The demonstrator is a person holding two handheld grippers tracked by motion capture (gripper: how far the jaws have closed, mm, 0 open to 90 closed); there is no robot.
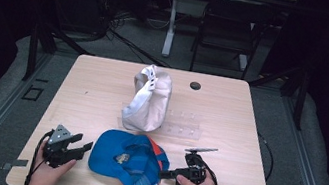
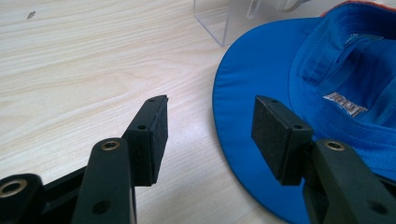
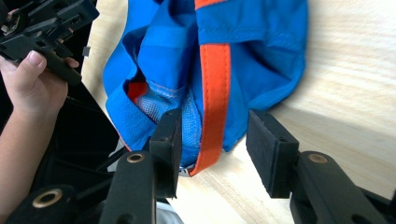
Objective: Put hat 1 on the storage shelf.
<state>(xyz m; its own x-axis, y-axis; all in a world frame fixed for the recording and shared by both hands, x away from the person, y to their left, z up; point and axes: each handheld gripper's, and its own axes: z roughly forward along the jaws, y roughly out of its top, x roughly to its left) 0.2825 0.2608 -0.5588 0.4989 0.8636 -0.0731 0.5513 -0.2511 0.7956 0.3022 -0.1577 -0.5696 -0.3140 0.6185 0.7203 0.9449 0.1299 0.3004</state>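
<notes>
Blue cap (image 1: 128,160) lies near, ungrasped. Left gripper (image 1: 76,146) gapes beside its brim; right gripper (image 1: 168,174) spread around the orange strap (image 3: 215,93).

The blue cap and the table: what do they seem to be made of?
The blue cap looks like thin woven fabric, matte to slightly shiny: it shows stitched seams, soft folds, a sewn label and an orange strap. The table looks like light wood or wood-look laminate, smooth, with printed-looking grain; which one cannot be told.

white cap (image 1: 147,99) | clear stand (image 1: 182,124) | black disc (image 1: 195,85) | chair (image 1: 228,27)
</notes>
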